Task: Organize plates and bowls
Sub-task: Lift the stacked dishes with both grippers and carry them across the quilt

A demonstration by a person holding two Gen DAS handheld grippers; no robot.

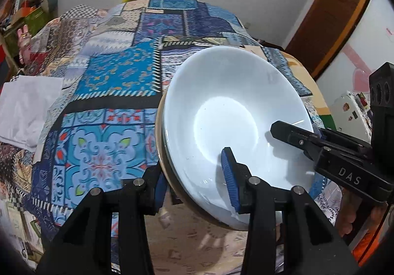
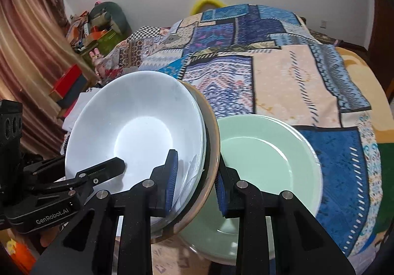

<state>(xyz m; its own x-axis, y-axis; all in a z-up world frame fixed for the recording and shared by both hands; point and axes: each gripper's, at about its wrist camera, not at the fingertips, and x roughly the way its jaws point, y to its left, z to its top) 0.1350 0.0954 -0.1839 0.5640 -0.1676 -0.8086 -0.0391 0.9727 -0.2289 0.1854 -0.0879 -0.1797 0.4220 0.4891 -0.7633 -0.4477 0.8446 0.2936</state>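
Two grippers are clamping one tilted stack of white bowls, and I am watching it view by view. In the left wrist view, my left gripper (image 1: 197,181) is closing on the stack's near rim at lower centre, one blue pad (image 1: 230,176) inside the top white bowl (image 1: 234,112), the other under the tan outer rim; the right gripper (image 1: 290,134) is reaching in from the right edge. In the right wrist view, my right gripper (image 2: 195,184) is pinching the same stack of white bowls (image 2: 138,125) at its right rim, centre-left of frame, and the left gripper (image 2: 108,166) is entering from lower left. A green bowl (image 2: 266,152) is sitting on the patterned cloth (image 2: 295,78) just right of the stack.
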